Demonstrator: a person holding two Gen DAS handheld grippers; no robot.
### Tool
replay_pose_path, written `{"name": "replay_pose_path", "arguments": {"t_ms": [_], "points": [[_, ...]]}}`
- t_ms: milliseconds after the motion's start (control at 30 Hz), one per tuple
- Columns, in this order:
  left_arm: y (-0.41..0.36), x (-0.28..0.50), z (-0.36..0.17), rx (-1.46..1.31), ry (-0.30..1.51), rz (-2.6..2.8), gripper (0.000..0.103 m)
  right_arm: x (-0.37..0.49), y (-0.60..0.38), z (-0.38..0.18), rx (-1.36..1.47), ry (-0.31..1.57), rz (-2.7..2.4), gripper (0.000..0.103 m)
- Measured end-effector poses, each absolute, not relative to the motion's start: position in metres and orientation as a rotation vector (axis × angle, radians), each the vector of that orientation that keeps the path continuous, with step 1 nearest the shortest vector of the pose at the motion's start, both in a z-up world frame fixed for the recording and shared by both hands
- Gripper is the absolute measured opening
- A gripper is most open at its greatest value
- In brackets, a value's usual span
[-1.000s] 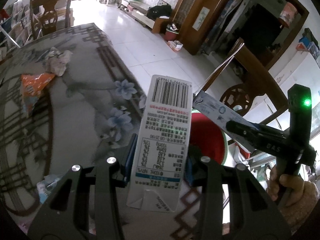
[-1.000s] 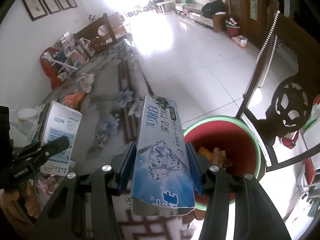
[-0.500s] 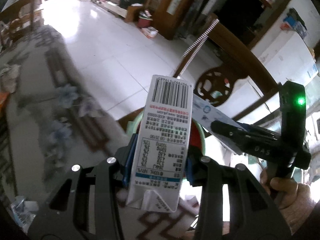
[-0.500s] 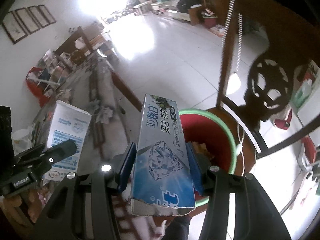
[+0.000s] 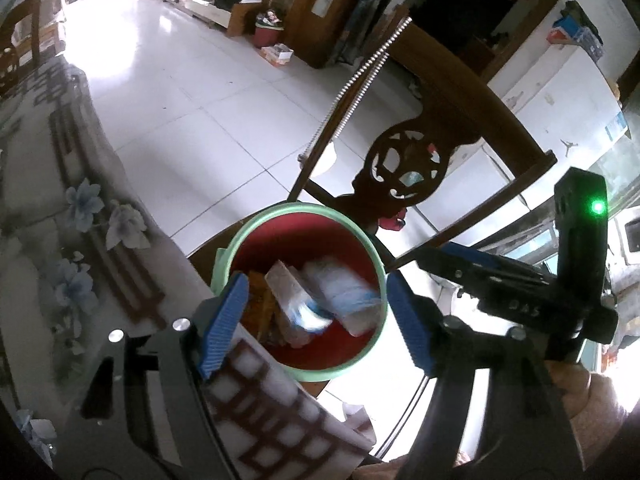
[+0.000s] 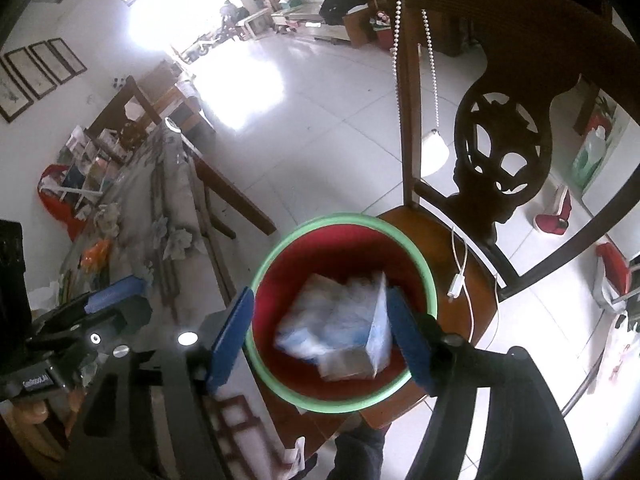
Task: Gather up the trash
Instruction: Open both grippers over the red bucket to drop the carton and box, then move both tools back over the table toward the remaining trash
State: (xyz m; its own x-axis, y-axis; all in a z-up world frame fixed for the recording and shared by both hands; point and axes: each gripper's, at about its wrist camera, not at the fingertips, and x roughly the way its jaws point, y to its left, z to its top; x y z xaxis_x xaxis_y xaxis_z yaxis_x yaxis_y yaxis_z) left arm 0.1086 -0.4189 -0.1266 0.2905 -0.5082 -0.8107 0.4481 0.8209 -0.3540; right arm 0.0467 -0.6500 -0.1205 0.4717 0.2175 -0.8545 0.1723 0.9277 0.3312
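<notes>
Table (image 5: 48,240) under a floral cloth fills the left side of both wrist views, with a dark carved wooden chair (image 6: 500,168) to its right on the white tiled floor. Red bin (image 5: 362,350) with a green rim sits on the chair seat, close against the table edge. Two cartons lie inside the bin — the blue-and-white toothpaste box (image 6: 376,332) and the white milk carton (image 5: 352,300) — both blurred, resting on other rubbish whose kind cannot be told. Left gripper (image 5: 316,320) hangs above the bin with its blue-padded jaws spread wide, nothing between them. Right gripper (image 6: 320,332) hangs over the same opening, jaws likewise apart and empty. Orange wrapper (image 6: 94,252) and crumpled paper (image 6: 106,216) lie further along the table, well apart from the bin.
</notes>
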Motion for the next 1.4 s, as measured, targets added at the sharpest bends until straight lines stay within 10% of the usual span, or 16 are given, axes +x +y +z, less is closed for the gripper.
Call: {"name": "replay_pose_path", "arguments": {"t_ms": [1400], "points": [[-0.058,-0.007,-0.147,-0.158,1.151,-0.323,0.070,0.025,-0.331,-0.129,0.210,1.187,0.331,0.078]]}}
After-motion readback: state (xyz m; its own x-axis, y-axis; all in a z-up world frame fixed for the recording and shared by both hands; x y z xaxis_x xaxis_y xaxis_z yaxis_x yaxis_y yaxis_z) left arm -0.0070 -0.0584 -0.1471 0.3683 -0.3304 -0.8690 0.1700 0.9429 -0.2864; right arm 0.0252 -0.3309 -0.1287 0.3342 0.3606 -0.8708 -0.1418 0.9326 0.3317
